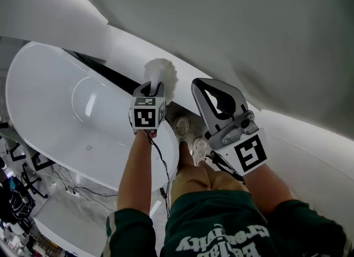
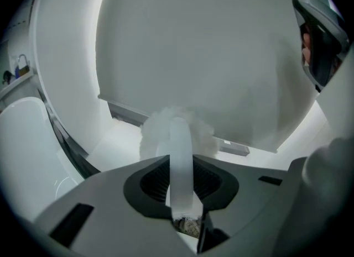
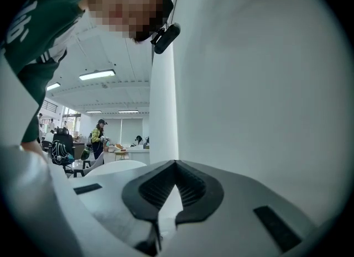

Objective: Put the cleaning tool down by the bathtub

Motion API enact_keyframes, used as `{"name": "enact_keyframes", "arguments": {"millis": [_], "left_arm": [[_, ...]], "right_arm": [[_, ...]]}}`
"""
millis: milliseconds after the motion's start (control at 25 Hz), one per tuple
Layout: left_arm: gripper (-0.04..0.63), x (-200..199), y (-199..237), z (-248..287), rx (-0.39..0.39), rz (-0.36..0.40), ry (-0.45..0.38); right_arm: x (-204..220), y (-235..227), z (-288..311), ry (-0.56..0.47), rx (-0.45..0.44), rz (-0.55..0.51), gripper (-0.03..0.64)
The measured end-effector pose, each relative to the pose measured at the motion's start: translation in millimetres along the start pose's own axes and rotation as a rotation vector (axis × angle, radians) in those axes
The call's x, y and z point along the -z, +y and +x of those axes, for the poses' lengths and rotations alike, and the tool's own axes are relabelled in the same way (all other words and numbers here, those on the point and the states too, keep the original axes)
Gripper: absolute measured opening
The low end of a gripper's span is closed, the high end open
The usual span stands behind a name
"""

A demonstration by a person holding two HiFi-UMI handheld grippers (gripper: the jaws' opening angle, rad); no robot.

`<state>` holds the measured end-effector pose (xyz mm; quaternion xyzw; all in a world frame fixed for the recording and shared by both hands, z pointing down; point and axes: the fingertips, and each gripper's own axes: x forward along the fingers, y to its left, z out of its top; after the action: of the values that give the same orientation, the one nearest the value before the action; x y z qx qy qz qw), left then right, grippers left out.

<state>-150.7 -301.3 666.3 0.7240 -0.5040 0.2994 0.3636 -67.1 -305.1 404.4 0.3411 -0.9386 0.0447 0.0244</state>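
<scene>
The cleaning tool is a white brush with a fluffy head and a smooth white handle. My left gripper is shut on that handle, and the fluffy head sticks out past the jaws. It hangs over the far rim of the white bathtub, above the dark gap by the wall. My right gripper is raised to the right of the brush, shut with nothing in it. In the right gripper view its tips meet.
A white ledge and slanted wall panels run behind the tub. The person's shoes stand on the floor between tub and wall. Cables lie on the floor at lower left. People and desks show far off in the right gripper view.
</scene>
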Motion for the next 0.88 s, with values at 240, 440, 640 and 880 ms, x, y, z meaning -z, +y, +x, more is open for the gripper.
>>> {"name": "enact_keyframes", "arguments": {"millis": [240,440,640,880], "left_arm": [[0.091,13.6,13.8,26.8,-0.012,-0.011,0.049],[0.091,20.8,21.4,49.2,-0.016,-0.009,0.074],[0.091,27.2,25.2,75.8,-0.011,-0.022,0.090],[0.091,35.8,20.3,93.5,0.001,-0.017,0.143]], "right_arm": [[18.4,-9.7,5.0,0.045,0.035,0.006,0.015],[24.2,-9.8,4.6,0.044,0.033,-0.005,0.015],[35.9,-14.6,5.4,0.067,0.044,-0.008,0.015],[30.5,-10.9,2.9,0.072,0.042,0.007,0.015]]}}
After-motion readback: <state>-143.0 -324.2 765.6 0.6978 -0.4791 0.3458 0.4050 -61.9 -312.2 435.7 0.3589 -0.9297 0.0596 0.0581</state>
